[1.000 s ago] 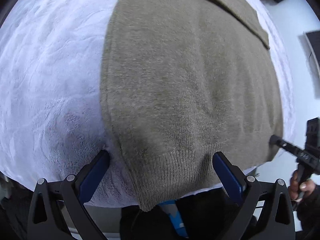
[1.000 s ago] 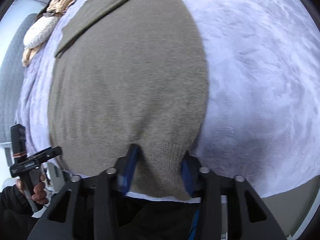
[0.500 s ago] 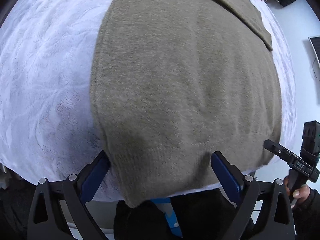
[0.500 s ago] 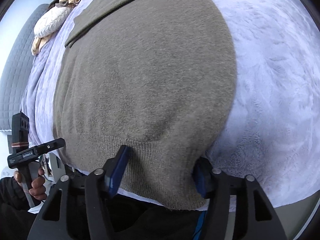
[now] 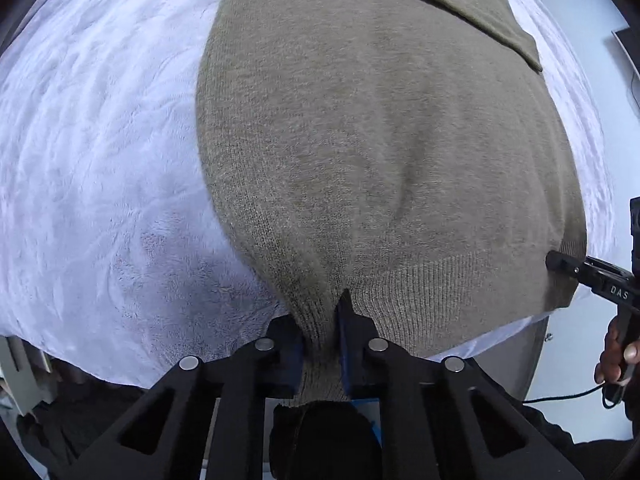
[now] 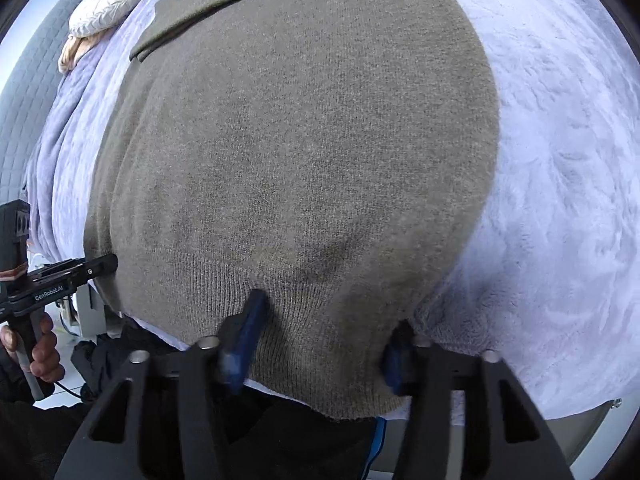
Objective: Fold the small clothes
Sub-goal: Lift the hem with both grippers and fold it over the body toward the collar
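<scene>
An olive-brown knitted sweater [image 5: 380,152] lies flat on a white fluffy blanket [image 5: 92,152], long axis running away from the person, ribbed hem nearest. The left claw [image 5: 322,344] has just closed and pinches the hem's left corner. The right claw [image 6: 316,344], jaws just narrowing, straddles the hem's right corner; whether its pads press, I cannot tell.

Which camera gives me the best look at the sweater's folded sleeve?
The right wrist view: the sleeve crosses the top of the sweater with its cuff end visible. The left wrist view shows the same sleeve, cropped more at the frame edge.
</scene>
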